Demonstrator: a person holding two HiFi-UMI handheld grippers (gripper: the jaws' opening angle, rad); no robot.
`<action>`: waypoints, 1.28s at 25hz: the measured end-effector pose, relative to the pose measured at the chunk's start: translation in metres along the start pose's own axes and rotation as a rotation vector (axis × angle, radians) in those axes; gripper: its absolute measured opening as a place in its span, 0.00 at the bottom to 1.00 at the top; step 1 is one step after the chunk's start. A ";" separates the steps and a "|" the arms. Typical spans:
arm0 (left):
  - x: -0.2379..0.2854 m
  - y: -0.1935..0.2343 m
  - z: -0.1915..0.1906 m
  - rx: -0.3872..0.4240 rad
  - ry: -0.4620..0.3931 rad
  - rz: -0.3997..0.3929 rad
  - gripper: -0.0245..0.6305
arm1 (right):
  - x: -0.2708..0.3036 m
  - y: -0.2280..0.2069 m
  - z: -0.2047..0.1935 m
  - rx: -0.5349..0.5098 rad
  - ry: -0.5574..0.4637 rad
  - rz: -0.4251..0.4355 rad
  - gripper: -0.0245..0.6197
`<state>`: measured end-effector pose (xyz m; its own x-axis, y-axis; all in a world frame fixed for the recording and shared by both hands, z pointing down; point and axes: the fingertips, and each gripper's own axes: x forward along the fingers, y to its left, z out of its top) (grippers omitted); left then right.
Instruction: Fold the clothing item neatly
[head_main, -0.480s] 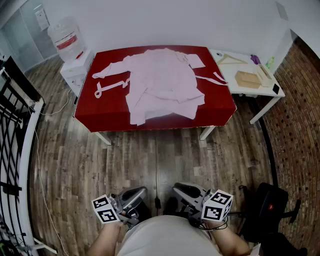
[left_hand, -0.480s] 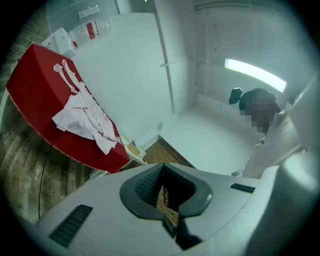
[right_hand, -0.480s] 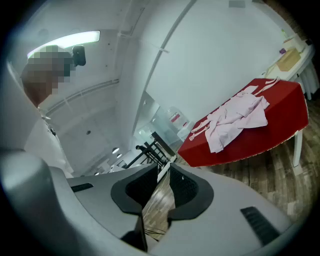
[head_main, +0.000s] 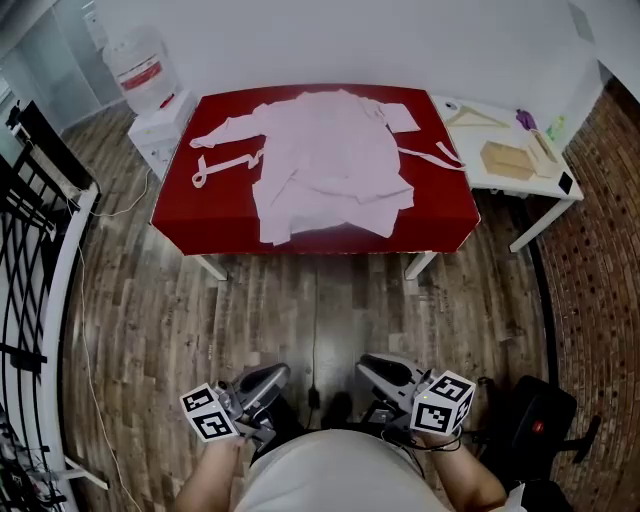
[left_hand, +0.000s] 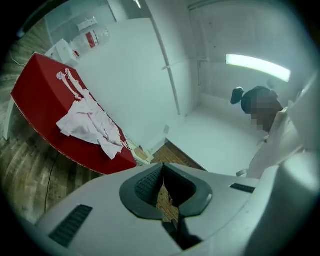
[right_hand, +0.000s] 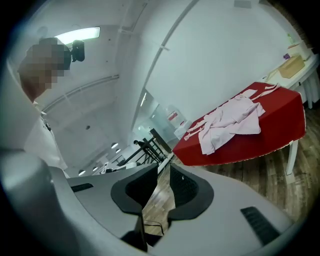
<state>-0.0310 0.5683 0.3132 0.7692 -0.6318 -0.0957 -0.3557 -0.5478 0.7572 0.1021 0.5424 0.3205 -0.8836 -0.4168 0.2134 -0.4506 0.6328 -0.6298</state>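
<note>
A pale pink robe-like garment (head_main: 330, 160) lies spread and rumpled on the red table (head_main: 200, 225), with one sleeve out to the left and a loose belt (head_main: 225, 165) beside it. Both grippers are held low, near the person's body and far from the table. My left gripper (head_main: 275, 375) is shut with nothing in it; in its own view the jaw tips (left_hand: 163, 167) meet, and the garment (left_hand: 87, 122) shows far off. My right gripper (head_main: 370, 365) stands slightly open and empty. A narrow gap shows between its jaws (right_hand: 167, 167), with the garment (right_hand: 227, 120) beyond.
A white side table (head_main: 520, 185) to the right of the red one carries a hanger and a wooden box (head_main: 508, 158). A water dispenser (head_main: 140, 65) stands at back left. A black railing (head_main: 30, 250) runs along the left. A black chair (head_main: 540, 420) sits at lower right. Wood floor lies between me and the table.
The head view has shifted a little, so the table sits slightly higher in the picture. Both grippers have come up slightly. The garment has not moved.
</note>
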 end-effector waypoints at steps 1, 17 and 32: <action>0.002 0.000 -0.001 -0.001 0.000 0.003 0.05 | -0.001 -0.003 0.001 -0.001 0.003 0.002 0.17; 0.025 0.010 -0.001 0.029 0.026 0.030 0.05 | -0.007 -0.034 0.011 -0.007 0.009 -0.044 0.17; 0.019 0.118 0.068 0.079 0.073 0.173 0.05 | 0.049 -0.091 0.047 0.043 -0.038 -0.174 0.17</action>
<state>-0.0946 0.4546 0.3572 0.7285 -0.6803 0.0804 -0.5238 -0.4776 0.7054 0.1062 0.4336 0.3530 -0.7867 -0.5425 0.2946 -0.5900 0.5203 -0.6174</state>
